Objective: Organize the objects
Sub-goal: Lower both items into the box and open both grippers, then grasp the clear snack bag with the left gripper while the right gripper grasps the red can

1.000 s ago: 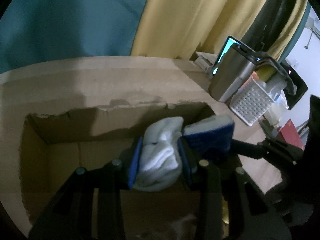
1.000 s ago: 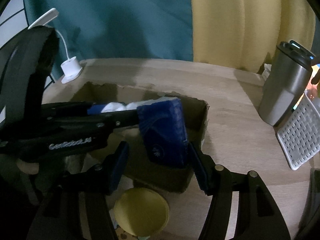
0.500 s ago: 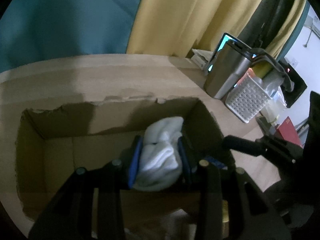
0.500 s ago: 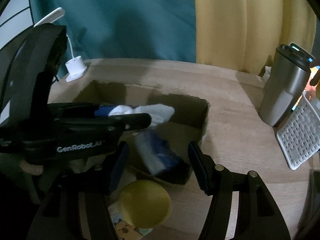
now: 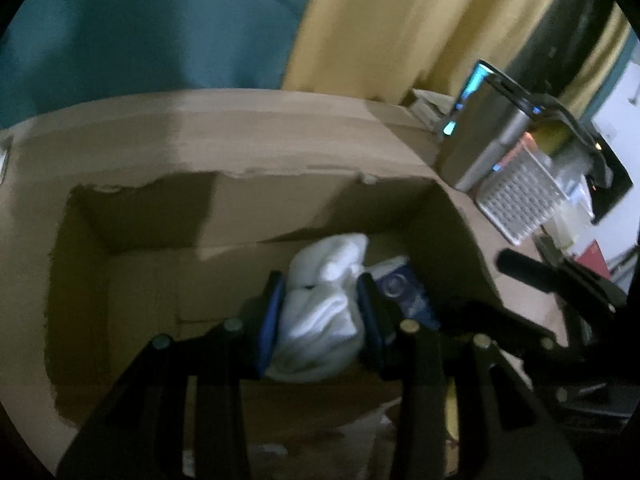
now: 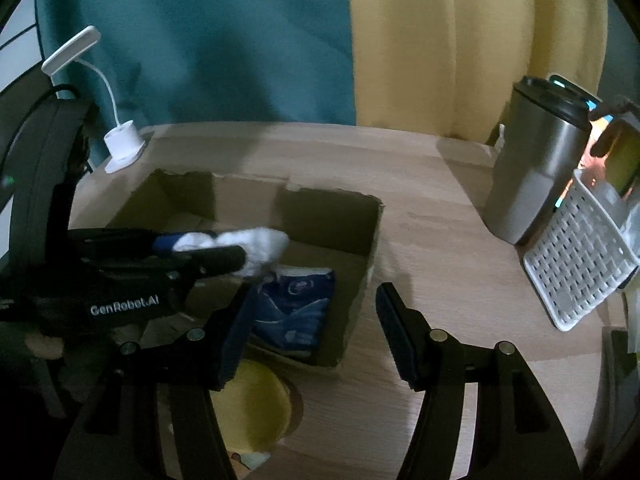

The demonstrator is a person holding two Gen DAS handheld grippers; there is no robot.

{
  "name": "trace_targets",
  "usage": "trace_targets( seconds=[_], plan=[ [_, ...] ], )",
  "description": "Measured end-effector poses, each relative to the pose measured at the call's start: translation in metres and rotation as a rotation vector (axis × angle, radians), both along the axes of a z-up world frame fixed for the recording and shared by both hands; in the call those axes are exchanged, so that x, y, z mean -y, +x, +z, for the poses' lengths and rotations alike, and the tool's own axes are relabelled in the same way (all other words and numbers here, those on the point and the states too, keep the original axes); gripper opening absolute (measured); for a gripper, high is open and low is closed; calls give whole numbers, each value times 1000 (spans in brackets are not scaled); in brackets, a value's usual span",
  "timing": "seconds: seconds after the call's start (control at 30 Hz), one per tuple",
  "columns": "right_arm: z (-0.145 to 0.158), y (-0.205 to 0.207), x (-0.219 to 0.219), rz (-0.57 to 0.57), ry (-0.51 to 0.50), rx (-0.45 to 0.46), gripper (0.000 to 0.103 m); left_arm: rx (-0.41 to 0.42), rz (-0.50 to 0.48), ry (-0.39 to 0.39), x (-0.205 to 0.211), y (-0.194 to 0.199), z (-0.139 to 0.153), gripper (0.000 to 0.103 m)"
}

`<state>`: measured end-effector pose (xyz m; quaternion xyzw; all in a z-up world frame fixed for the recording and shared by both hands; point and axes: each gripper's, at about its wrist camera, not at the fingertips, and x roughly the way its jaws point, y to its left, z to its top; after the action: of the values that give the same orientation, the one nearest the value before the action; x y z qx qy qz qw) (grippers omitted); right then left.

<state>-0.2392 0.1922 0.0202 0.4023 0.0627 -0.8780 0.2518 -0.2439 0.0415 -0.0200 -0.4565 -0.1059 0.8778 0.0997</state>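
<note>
Sock (image 5: 320, 312) pinched in my left tongs (image 5: 320, 300), over box (image 5: 160, 208). Right tongs (image 6: 316, 316) now empty, jaws apart; blue pack (image 6: 296, 308) dropped into box's right corner. Sock next.

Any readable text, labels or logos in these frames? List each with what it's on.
"GenRobot.AI": white lettering on the black body of the left gripper, seen in the right wrist view.
Blue packet in the cardboard box: round logo and print, too blurred to read.
Nothing else legible in either view.
</note>
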Motion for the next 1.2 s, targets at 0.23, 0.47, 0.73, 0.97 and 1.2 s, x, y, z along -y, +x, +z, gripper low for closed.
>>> trace_targets(
  seconds=[0.23, 0.47, 0.73, 0.97, 1.2],
  plan=[
    [-6, -2, -15, -33, -25, 16, 65, 113, 8, -17, -8, -8, -16, 42],
    [-12, -9, -30, -50, -72, 27, 65, 157, -57, 26, -23, -12, -15, 51],
    [-12, -6, -27, -49, -87, 20, 61, 170, -82, 83, -27, -14, -13, 51],
    [-6, 0, -32, -79, -72, 14, 61, 79, -66, 10, -23, -4, 4, 52],
    [7, 19, -31, -75, -58, -11, 65, -40, -4, -74, -1, 23, 27, 62]
  ],
)
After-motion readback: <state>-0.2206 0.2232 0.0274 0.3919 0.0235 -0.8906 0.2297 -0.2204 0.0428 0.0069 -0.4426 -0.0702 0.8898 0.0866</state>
